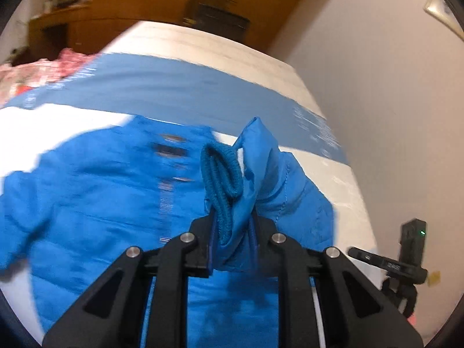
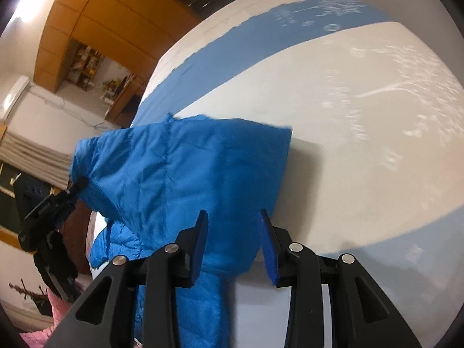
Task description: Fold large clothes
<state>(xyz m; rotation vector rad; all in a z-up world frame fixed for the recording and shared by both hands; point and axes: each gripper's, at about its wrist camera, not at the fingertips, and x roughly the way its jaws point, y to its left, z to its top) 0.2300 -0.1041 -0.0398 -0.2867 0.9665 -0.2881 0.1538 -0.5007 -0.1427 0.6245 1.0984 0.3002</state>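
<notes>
A bright blue puffer jacket (image 1: 95,191) lies spread on a white bed with a blue band (image 1: 179,84). My left gripper (image 1: 233,220) is shut on the jacket's sleeve end, with its ribbed knit cuff (image 1: 221,174) bunched between the pads, lifted above the jacket body. In the right wrist view the lifted sleeve (image 2: 179,168) stretches from the left gripper (image 2: 68,192) at far left across the bed. My right gripper (image 2: 235,232) is open, jaws wide apart over the jacket's edge, holding nothing.
The white bedcover (image 2: 362,145) extends to the right. A pink and red patterned cloth (image 1: 37,72) lies at the bed's far left. Wooden cabinets (image 2: 95,14) stand behind. A plain wall (image 1: 391,87) runs along the bed's right side.
</notes>
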